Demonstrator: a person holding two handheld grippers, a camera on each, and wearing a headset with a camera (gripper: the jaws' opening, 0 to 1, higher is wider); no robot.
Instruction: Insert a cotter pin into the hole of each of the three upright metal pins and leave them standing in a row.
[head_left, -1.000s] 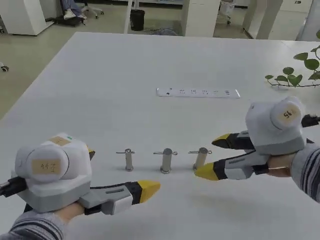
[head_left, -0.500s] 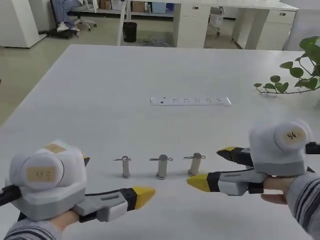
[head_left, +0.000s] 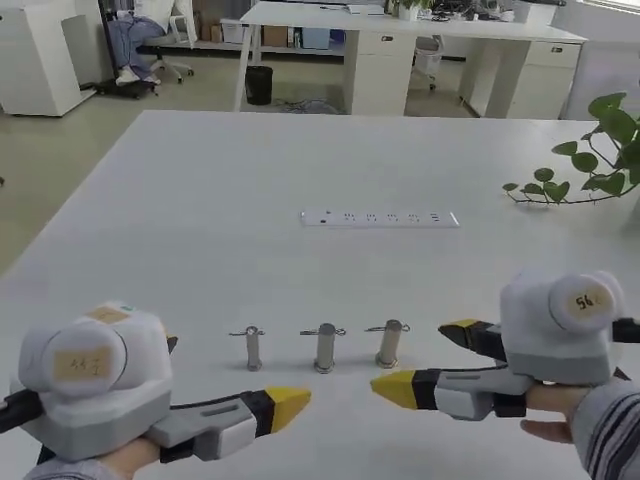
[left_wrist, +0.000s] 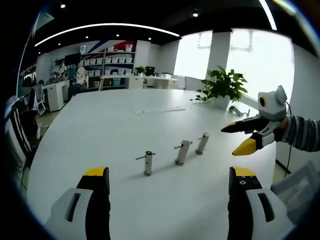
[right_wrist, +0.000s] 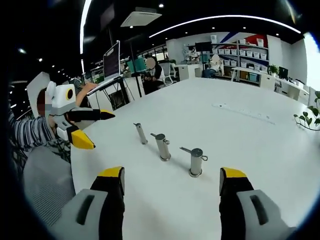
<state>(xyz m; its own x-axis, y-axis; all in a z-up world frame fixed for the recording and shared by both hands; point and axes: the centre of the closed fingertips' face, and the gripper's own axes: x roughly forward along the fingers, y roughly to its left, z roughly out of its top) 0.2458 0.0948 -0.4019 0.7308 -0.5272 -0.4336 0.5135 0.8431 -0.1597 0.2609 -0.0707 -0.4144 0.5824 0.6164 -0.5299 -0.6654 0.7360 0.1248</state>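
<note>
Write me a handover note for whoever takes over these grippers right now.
Left gripper: open, empty, in front of the row's left end.
Right gripper: open, empty, at the row's right end.
Things: left pin, middle pin and right pin stand upright in a row on the table.
Done: each appears to carry a cotter pin through its top.
Left: seemingly nothing; check seating, then draw back.

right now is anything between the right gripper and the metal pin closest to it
Nothing visible does. Only bare table lies between the right gripper, whose jaws stand open, and the nearest metal pin.
</note>
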